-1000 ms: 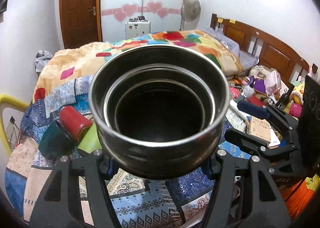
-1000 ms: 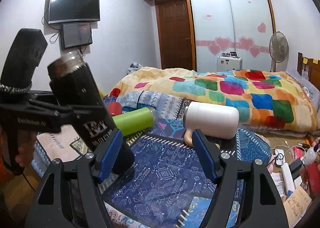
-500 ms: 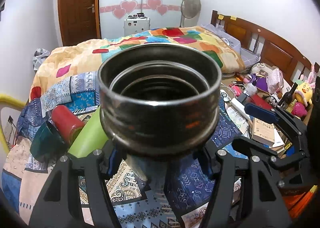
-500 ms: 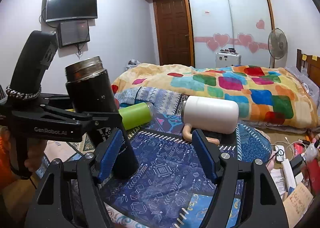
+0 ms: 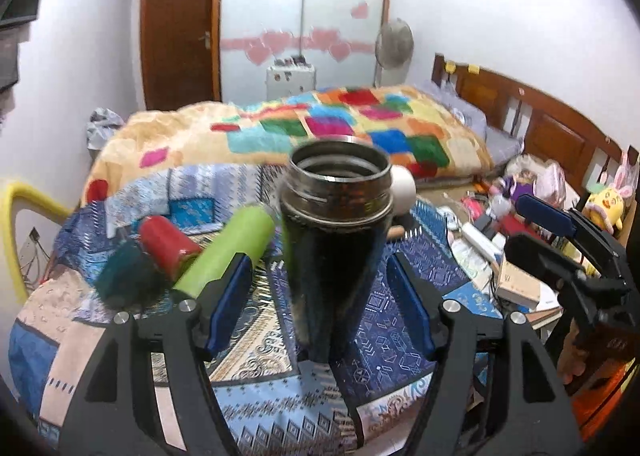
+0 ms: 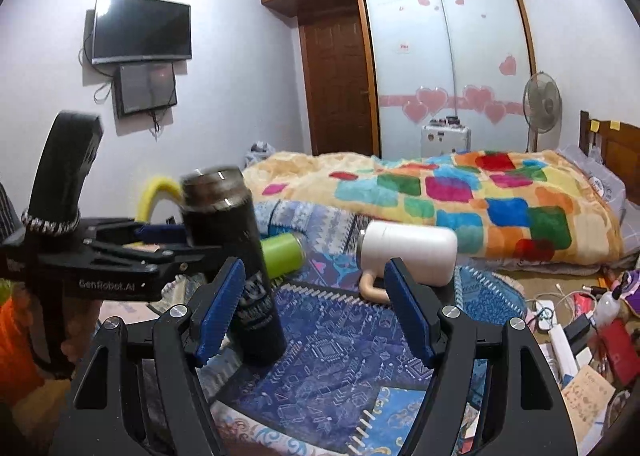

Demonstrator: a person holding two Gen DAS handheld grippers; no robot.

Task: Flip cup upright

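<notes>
The black cup [image 5: 334, 244] stands upright, mouth up, on the blue patterned blanket [image 5: 400, 336], between the wide jaws of the left gripper [image 5: 320, 296], untouched. The right gripper [image 6: 312, 312], jaws wide and holding nothing, sits just right of the cup; a green bottle [image 5: 228, 252] lies to its left.

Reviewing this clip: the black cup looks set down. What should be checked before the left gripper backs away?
1. Black cup upright, mouth up: ok.
2. Left gripper open, both pads apart from the cup wall: ok.
3. Cup base down on the patterned cloth: ok in the right wrist view.
4. Cup steady on that soft cloth: cannot tell.
5. Right gripper open, holding nothing, off the cup: ok.
6. Other cups upright: not ok; green cup and white mug lie on their sides.
</notes>
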